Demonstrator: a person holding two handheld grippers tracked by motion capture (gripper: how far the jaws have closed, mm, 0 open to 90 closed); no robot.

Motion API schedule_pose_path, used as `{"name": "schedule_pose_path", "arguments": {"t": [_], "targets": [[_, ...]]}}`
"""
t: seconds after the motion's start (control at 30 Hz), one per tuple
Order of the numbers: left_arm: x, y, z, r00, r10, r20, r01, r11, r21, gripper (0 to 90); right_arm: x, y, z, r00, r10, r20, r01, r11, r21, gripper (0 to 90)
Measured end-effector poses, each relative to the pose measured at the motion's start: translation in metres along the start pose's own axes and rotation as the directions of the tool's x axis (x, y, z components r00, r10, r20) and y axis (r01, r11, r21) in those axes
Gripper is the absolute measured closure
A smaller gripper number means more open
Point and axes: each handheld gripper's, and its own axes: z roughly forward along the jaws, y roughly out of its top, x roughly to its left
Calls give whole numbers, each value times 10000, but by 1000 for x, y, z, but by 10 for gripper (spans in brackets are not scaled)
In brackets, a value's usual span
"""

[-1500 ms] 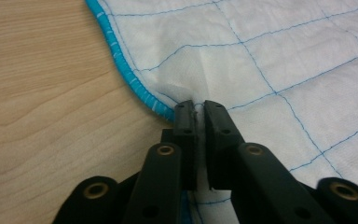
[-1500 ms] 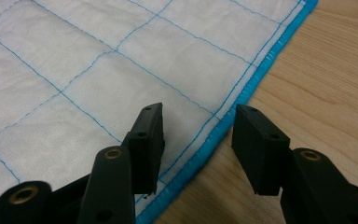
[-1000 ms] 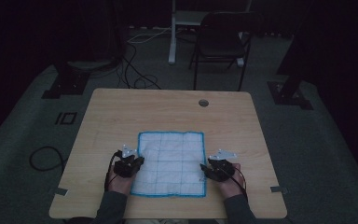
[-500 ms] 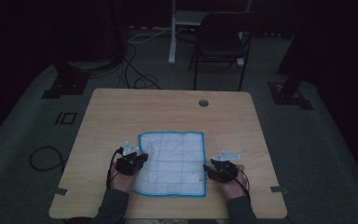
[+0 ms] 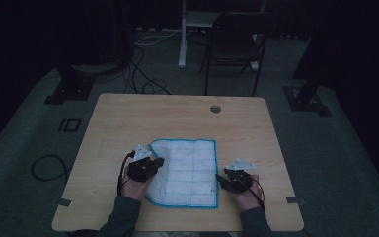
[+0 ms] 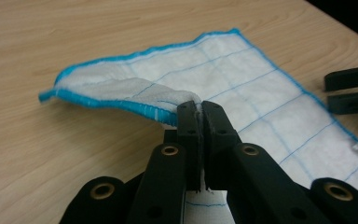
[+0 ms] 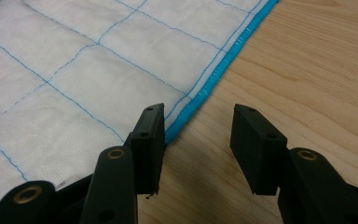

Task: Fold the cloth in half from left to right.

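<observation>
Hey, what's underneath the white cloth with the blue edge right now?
The cloth lies on the wooden table. The left gripper pinches its edge and lifts it, showing bare wood beneath that fold. Whatever is under the flat part is covered.

The white quilted cloth with the blue stitched border (image 5: 187, 172) no longer lies square on the wooden table (image 5: 128, 118). Its left edge is now pulled inward, and the far-left corner is folded over toward the cloth centre. The left gripper (image 6: 198, 108), clamped on that edge, has moved right, lifting the hem off the table.
</observation>
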Motion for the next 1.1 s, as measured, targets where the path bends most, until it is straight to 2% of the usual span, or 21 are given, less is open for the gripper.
{"name": "schedule_pose_path", "arguments": {"t": [0.23, 0.63, 1.1], "targets": [[-9, 9, 2, 9995, 289, 154, -287, 9995, -121, 876, -1, 0, 0, 10000, 80, 32, -80, 10000, -30, 550], [-19, 19, 5, 9980, 499, 378, -487, 9983, -320, 876, -1, 0, 1, 10000, 64, 17, -64, 10000, 4, 550], [-36, 32, 14, 9933, 867, 758, -838, 9957, -401, 876, -1, 0, 1, 10000, 98, -3, -98, 10000, -16, 548]]}}
